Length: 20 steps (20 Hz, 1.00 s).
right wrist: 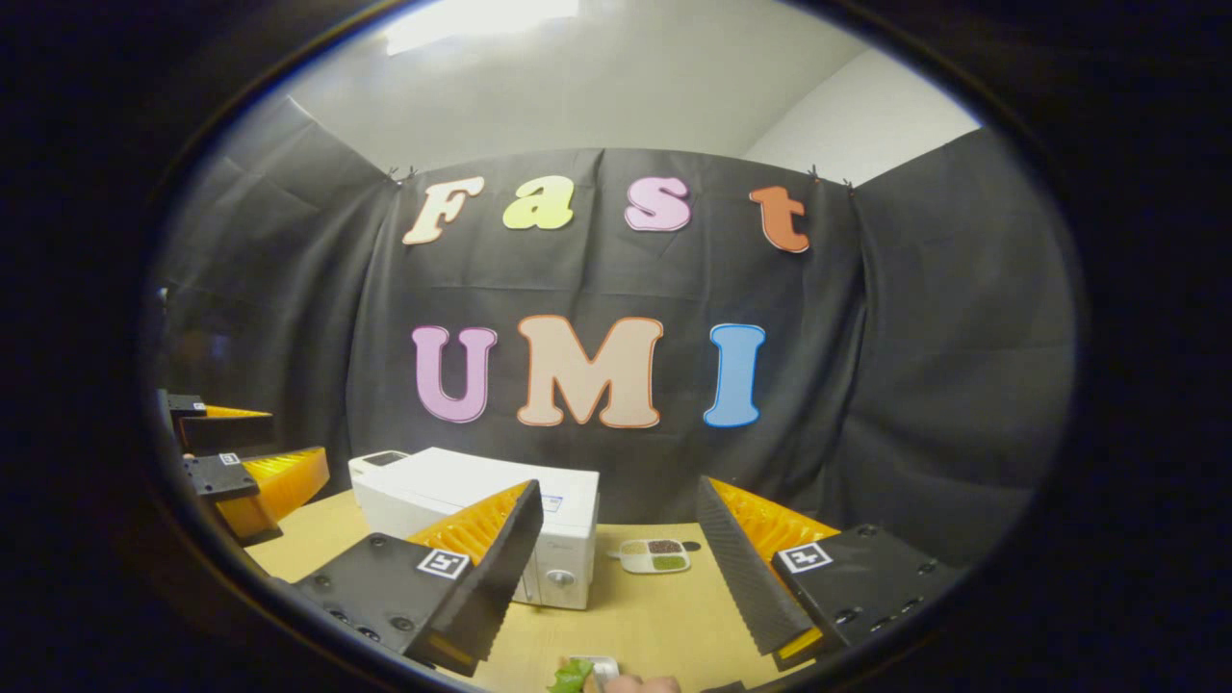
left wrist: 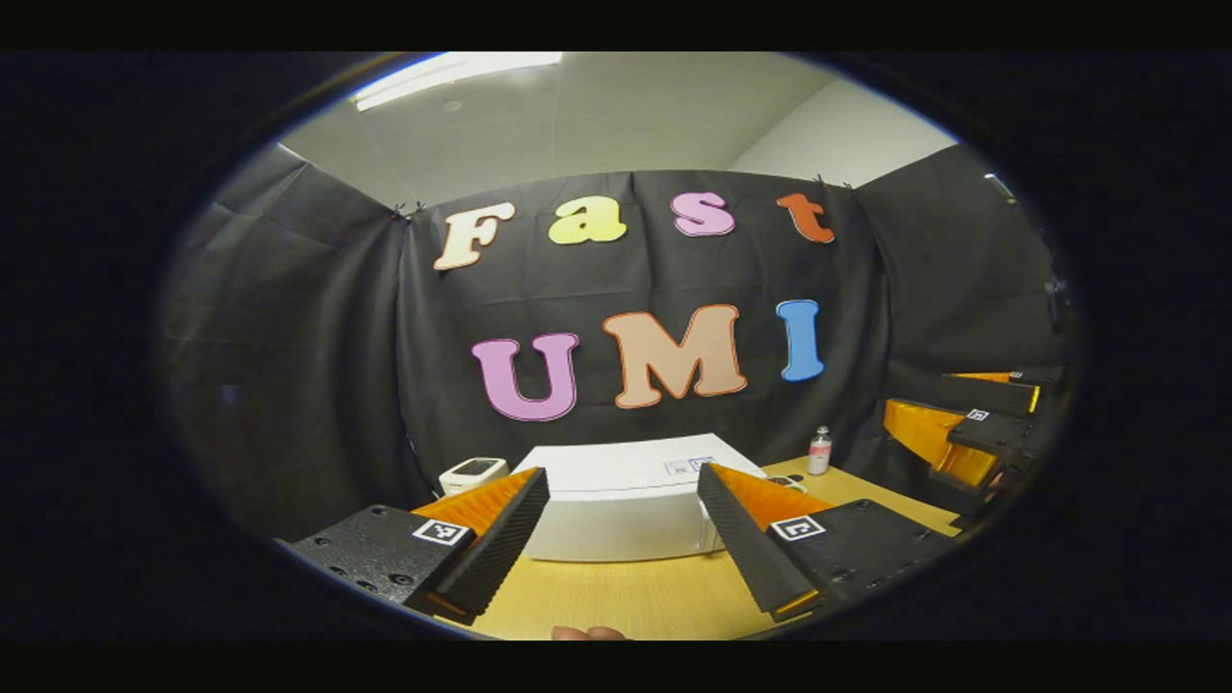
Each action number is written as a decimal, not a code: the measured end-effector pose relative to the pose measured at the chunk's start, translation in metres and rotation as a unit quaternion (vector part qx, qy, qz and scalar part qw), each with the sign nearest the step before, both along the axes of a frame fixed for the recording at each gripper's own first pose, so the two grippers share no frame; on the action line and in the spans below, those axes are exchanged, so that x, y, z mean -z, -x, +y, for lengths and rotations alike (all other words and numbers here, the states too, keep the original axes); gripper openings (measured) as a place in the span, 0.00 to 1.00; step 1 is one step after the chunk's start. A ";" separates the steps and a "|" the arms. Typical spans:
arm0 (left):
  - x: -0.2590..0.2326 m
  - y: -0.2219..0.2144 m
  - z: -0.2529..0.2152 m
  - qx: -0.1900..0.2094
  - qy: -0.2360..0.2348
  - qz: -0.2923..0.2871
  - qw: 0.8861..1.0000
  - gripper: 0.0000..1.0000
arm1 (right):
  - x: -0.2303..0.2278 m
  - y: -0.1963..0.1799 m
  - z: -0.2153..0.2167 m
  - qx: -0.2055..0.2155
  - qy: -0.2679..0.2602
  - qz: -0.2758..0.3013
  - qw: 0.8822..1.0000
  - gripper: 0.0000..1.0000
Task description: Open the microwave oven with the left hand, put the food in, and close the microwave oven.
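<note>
Wooden table [left wrist: 626,597] lies bare before shut microwave [left wrist: 626,500].

We see the white microwave oven [right wrist: 481,520] standing shut on the wooden table, its door and knob facing forward. The food [right wrist: 571,677], something green and leafy, lies at the table's near edge.

We see black cloth [left wrist: 318,318] hung as booth walls, a white ceiling [left wrist: 626,115] with a bright light strip [left wrist: 452,75] above, and a wooden table [left wrist: 635,597] below
</note>
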<state>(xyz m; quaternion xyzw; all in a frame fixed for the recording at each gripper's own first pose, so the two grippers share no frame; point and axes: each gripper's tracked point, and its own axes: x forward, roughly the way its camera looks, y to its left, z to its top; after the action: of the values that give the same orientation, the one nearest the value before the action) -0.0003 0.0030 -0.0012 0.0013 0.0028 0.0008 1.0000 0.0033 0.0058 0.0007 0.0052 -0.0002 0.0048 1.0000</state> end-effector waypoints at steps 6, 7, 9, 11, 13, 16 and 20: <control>0.001 -0.001 -0.001 0.000 0.001 0.000 1.000 0.98 | -0.001 0.001 0.002 -0.004 0.004 -0.002 1.000 0.94; 0.001 -0.001 -0.001 0.000 0.001 0.000 1.000 0.98 | 0.000 0.001 0.003 -0.004 0.003 -0.002 1.000 0.94; 0.002 -0.001 0.000 -0.001 0.002 0.002 1.000 0.98 | 0.000 0.001 0.002 -0.004 0.002 -0.001 1.000 0.94; 0.002 -0.001 0.001 -0.001 0.003 0.002 1.000 0.96 | 0.001 0.000 0.002 -0.004 0.002 0.001 1.000 0.94; 0.002 -0.001 0.000 -0.002 0.004 0.002 1.000 0.98 | 0.001 0.000 0.003 -0.005 0.002 0.000 1.000 0.94; 0.005 0.000 -0.001 -0.001 0.006 0.005 1.000 0.98 | 0.000 0.001 0.004 -0.005 0.003 -0.002 1.000 0.94; 0.004 -0.002 0.000 -0.002 0.005 0.004 1.000 0.98 | 0.000 0.001 0.003 -0.004 0.002 -0.002 1.000 0.94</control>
<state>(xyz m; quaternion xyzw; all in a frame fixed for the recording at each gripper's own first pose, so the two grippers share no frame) 0.0017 0.0030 -0.0053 -0.0037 0.0070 0.0028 1.0000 0.0022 0.0085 0.0009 0.0030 -0.0021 0.0085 1.0000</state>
